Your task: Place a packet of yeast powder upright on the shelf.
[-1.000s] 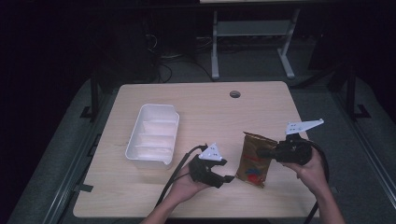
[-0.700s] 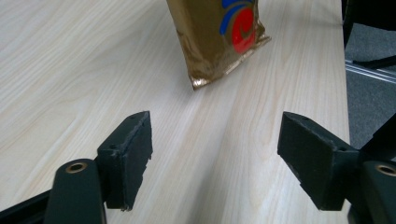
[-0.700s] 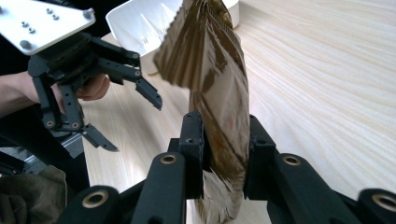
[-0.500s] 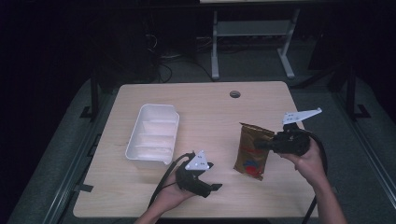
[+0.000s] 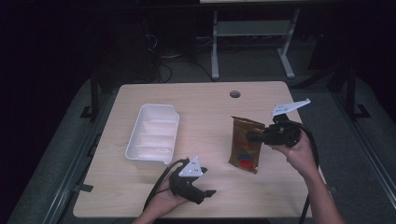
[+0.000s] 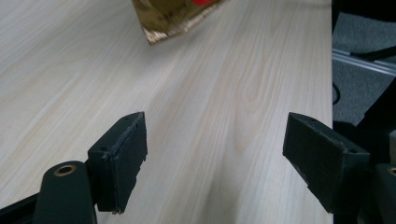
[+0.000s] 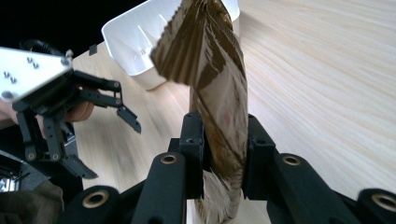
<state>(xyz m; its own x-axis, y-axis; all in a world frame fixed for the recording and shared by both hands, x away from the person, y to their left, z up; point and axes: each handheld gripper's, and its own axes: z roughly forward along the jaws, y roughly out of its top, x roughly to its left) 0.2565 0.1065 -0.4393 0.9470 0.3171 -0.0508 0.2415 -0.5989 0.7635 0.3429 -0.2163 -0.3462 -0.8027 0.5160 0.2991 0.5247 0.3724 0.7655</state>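
Your right gripper [image 5: 256, 137] has its jaws clamped on the right edge of the brown snack bag [image 5: 245, 143], pinching the foil partway up its side so the bag hangs upright above the desk [image 5: 205, 105], its lower corner seemingly just off or barely brushing the wood — I cannot tell which. In the right gripper view the bag [image 7: 212, 79] is squeezed flat between the black jaws, crimped top above them. Your left gripper [image 5: 205, 192] sits near the front edge of the desk, jaws spread wide with nothing between them; from its own camera the bag's bottom corner [image 6: 173, 18] lies ahead and well apart. The white tray [image 5: 154, 135] stands to the left, empty as far as I can see. If the bag is bound for that tray, carry it across with the grip firm and the wrist level — a thin foil edge can slide out of a side pinch if you swing it. Keep the bag high enough to pass the tray's rim, lower it into a compartment, and only then ease the jaws apart. Hold the free gripper out of the path.
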